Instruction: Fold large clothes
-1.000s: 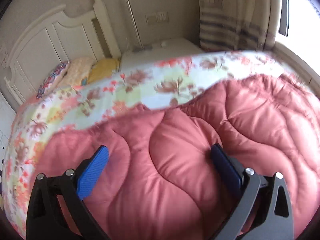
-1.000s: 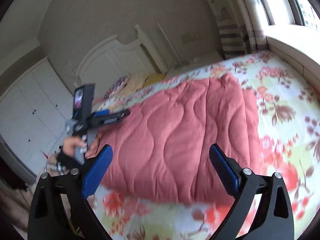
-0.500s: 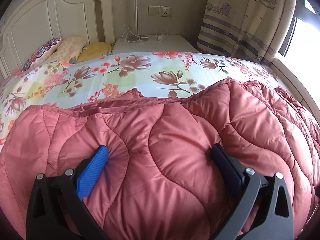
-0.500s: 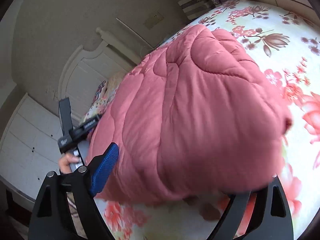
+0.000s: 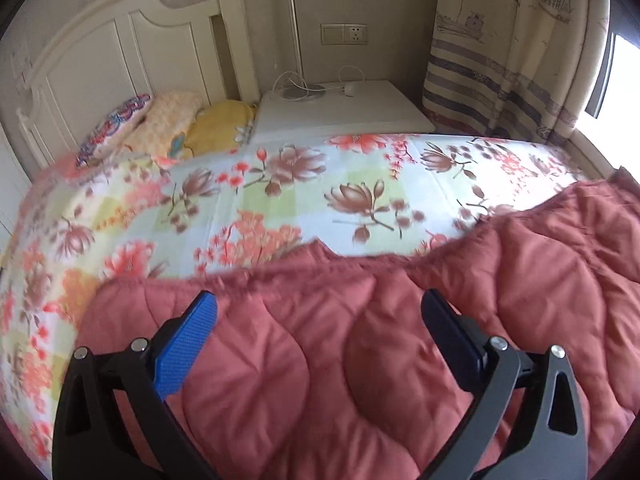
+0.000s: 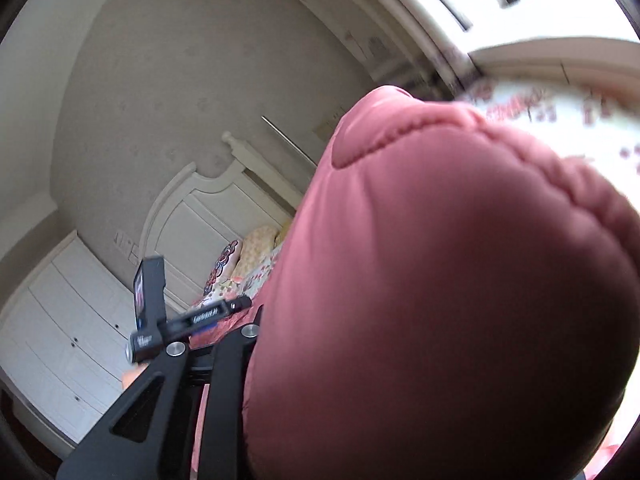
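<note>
A thick pink quilted cover (image 5: 520, 280) lies on the floral bedsheet (image 5: 300, 200), its near edge bunched in front of me. My left gripper (image 5: 320, 300) hovers over that edge with its blue-padded jaws wide apart, a quilt bulge between them and nothing pinched. In the right wrist view the quilt (image 6: 440, 280) swells up and fills most of the picture. My right gripper (image 6: 320, 320) is closing on a fold of it; one black finger (image 6: 228, 360) presses into the fabric and the other is hidden behind it. The left hand's gripper body (image 6: 180, 320) shows at left.
A white headboard (image 5: 120, 60) with pillows (image 5: 172, 124) stands at the bed's far end. Beside it is a white nightstand (image 5: 360, 108) with a lamp and cables. A striped curtain (image 5: 500, 80) and a bright window are on the right. White cupboards (image 6: 60, 320) line the left wall.
My right gripper's jaws closed in on the quilt, which lifted and now fills its view. The left gripper drew back toward the quilt's near edge, showing more bedsheet.
</note>
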A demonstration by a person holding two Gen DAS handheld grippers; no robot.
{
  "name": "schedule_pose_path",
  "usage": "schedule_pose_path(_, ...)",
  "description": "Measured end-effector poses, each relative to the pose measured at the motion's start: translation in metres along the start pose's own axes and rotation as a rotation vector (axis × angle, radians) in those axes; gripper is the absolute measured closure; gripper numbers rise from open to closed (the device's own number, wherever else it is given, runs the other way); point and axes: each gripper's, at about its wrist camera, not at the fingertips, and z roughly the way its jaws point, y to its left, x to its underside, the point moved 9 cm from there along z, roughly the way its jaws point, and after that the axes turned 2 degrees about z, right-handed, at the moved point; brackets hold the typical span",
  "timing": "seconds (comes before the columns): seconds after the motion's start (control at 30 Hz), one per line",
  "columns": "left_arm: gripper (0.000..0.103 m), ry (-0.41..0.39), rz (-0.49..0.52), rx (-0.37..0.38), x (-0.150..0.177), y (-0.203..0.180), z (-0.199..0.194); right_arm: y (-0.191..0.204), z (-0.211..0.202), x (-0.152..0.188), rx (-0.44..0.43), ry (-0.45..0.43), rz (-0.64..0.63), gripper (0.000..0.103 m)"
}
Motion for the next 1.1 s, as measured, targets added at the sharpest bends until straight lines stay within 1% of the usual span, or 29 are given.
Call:
schedule_pose_path(0.07,0.002,0.036,0.031,-0.003,0.002,-0.016,0.019,0.01,-0.012,-0.008,0.009,-0.023,-0.064,0.068)
schedule_pose_path(0.13,0.002,0.065,0.075,-0.018,0.012,-0.033,0.038,0.022,-0.02,-0.012,0.027,-0.035,-0.132,0.068)
schedule_pose_path(0.2,0.002,0.022,0.114,-0.074,0.01,-0.037,0.033,0.035,-0.021,-0.01,0.056,-0.033,-0.208,0.068)
schedule_pose_path(0.23,0.002,0.005,0.121,-0.086,0.008,-0.036,0.028,0.043,-0.02,-0.01,0.08,-0.034,-0.255,0.068)
schedule_pose_path(0.3,0.002,-0.033,0.124,-0.124,0.007,-0.027,0.012,0.055,-0.02,-0.011,0.104,-0.044,-0.312,0.068)
schedule_pose_path(0.33,0.002,-0.062,0.118,-0.137,0.008,-0.021,-0.005,0.06,-0.02,-0.012,0.113,-0.045,-0.337,0.068)
schedule_pose_path(0.4,0.002,-0.105,0.109,-0.104,0.016,-0.016,-0.038,0.068,-0.023,-0.014,0.129,-0.049,-0.376,0.068)
schedule_pose_path(0.43,0.002,-0.127,0.106,-0.067,0.027,-0.014,-0.06,0.073,-0.023,-0.014,0.136,-0.052,-0.401,0.068)
schedule_pose_path(0.47,0.002,-0.139,0.102,-0.044,0.038,-0.016,-0.073,0.077,-0.02,-0.012,0.143,-0.054,-0.42,0.068)
schedule_pose_path(0.5,0.002,-0.139,0.099,-0.034,0.046,-0.018,-0.079,0.082,-0.017,-0.01,0.152,-0.056,-0.44,0.068)
schedule_pose_path(0.53,0.002,-0.127,0.107,-0.018,0.062,-0.022,-0.084,0.087,-0.014,-0.009,0.16,-0.057,-0.454,0.068)
schedule_pose_path(0.6,0.002,-0.088,0.168,0.007,0.089,-0.039,-0.078,0.093,-0.012,-0.007,0.173,-0.058,-0.469,0.068)
schedule_pose_path(0.63,0.002,-0.084,0.193,-0.002,0.102,-0.047,-0.072,0.098,-0.01,-0.006,0.176,-0.057,-0.477,0.068)
schedule_pose_path(0.67,0.002,-0.093,0.191,-0.007,0.108,-0.05,-0.067,0.101,-0.008,-0.003,0.178,-0.052,-0.485,0.068)
schedule_pose_path(0.73,0.002,-0.111,0.172,0.017,0.112,-0.051,-0.063,0.12,0.002,0.01,0.196,-0.031,-0.539,0.068)
schedule_pose_path(0.8,0.003,-0.092,0.171,0.052,0.111,-0.048,-0.066,0.135,0.007,0.021,0.234,-0.041,-0.63,0.067)
schedule_pose_path(0.83,0.007,-0.086,0.173,0.069,0.111,-0.044,-0.07,0.145,0.009,0.028,0.257,-0.05,-0.686,0.067)
schedule_pose_path(0.9,0.008,-0.12,0.14,0.097,0.111,-0.024,-0.093,0.163,0.013,0.037,0.287,-0.061,-0.772,0.067)
schedule_pose_path(0.93,0.008,-0.176,0.091,0.098,0.11,0.001,-0.112,0.171,0.015,0.041,0.296,-0.065,-0.805,0.067)
schedule_pose_path(0.97,0.007,-0.216,0.041,0.069,0.11,0.03,-0.125,0.18,0.016,0.045,0.306,-0.068,-0.839,0.067)
schedule_pose_path(1.0,0.005,-0.235,-0.027,0.017,0.113,0.067,-0.13,0.188,0.019,0.049,0.317,-0.069,-0.87,0.067)
schedule_pose_path(1.03,0.004,-0.23,-0.09,-0.016,0.117,0.098,-0.129,0.196,0.022,0.055,0.335,-0.069,-0.91,0.067)
schedule_pose_path(1.1,0.006,-0.176,-0.222,-0.049,0.133,0.158,-0.118,0.206,0.033,0.062,0.364,-0.068,-0.969,0.067)
